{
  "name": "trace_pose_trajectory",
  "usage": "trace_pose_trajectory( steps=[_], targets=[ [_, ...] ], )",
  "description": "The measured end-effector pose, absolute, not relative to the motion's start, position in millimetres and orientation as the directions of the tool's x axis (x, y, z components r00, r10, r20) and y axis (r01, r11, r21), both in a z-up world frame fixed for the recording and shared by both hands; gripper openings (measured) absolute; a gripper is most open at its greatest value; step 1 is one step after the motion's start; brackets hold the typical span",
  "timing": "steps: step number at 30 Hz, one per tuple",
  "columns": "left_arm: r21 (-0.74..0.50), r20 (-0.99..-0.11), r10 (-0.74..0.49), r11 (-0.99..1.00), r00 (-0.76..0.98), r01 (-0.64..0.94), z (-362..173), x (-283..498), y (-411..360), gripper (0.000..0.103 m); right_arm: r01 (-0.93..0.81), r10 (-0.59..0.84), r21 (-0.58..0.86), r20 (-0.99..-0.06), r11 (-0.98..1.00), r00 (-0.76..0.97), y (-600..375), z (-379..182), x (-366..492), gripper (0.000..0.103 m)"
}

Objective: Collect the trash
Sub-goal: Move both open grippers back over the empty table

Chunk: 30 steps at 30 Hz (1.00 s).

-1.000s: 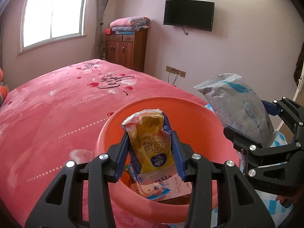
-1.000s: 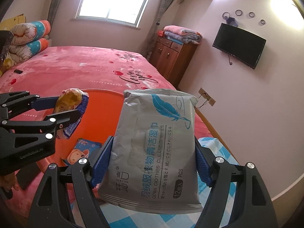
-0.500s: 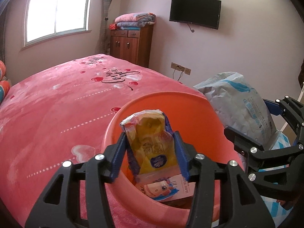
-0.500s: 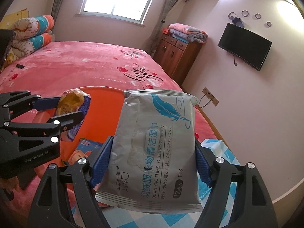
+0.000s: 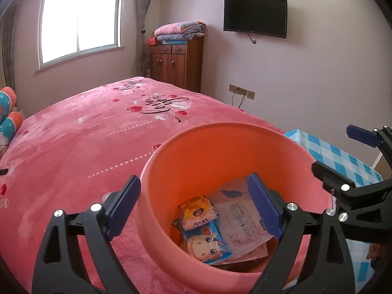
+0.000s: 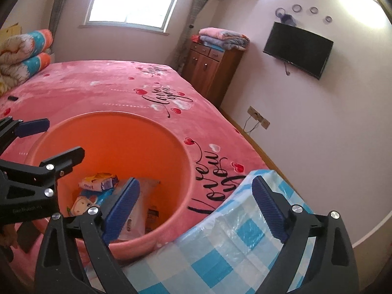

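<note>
An orange plastic bucket (image 5: 220, 147) stands on the pink bed. Inside it lie a yellow Vinda tissue pack (image 5: 197, 212), a grey wet-wipes pack (image 5: 238, 218) and a blue cartoon pack (image 5: 208, 241). My left gripper (image 5: 193, 188) hovers over the bucket's near rim, its jaws opening with nothing between them. My right gripper (image 6: 196, 185) hangs over the bucket's right edge, jaws also opening and empty. The right wrist view shows the bucket (image 6: 122, 132), the yellow pack (image 6: 98, 182), the grey pack (image 6: 137, 215) and my left gripper (image 6: 56, 139).
The pink bedspread (image 5: 85, 147) spreads left and behind. A blue-checked cloth (image 6: 220, 257) lies beside the bucket on the right. A wooden cabinet (image 5: 176, 66) with folded blankets and a wall TV (image 5: 254, 17) stand beyond. Rolled quilts (image 6: 22, 54) sit far left.
Both grippers opened. The yellow tissue pack left my left gripper and the grey wipes pack left my right gripper; both now lie in the bucket.
</note>
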State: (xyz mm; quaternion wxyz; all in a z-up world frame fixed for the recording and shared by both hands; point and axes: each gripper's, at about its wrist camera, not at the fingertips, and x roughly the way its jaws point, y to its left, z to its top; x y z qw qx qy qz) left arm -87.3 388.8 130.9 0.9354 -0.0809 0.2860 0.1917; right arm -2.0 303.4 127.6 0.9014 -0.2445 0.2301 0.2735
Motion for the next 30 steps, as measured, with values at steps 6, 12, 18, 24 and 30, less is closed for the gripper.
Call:
trace_pose_trajectory(
  steps=[6, 12, 18, 24, 30],
  targets=[
    [-0.042, -0.565, 0.311, 0.914, 0.764, -0.403, 133, -86, 386, 0.090, -0.577, 0.370, -0.282, -0.541, 0.766, 0.755, 286, 133, -1, 0.092],
    [-0.033, -0.556, 0.309, 0.919, 0.772, -0.392, 136, -88, 376, 0.090, -0.554, 0.360, -0.247, -0.543, 0.795, 0.759, 267, 135, 0, 0.092],
    [-0.028, -0.546, 0.301, 0.926, 0.782, -0.376, 142, -88, 366, 0.090, -0.528, 0.346, -0.220, -0.544, 0.820, 0.764, 250, 134, -3, 0.092],
    [-0.026, -0.537, 0.287, 0.934, 0.793, -0.356, 147, -92, 353, 0.090, -0.506, 0.336, -0.188, -0.551, 0.842, 0.764, 230, 134, -7, 0.092],
    [-0.025, -0.531, 0.263, 0.945, 0.805, -0.325, 151, -96, 336, 0.091, -0.478, 0.322, -0.164, -0.552, 0.863, 0.770, 208, 134, -13, 0.092]
  ],
)
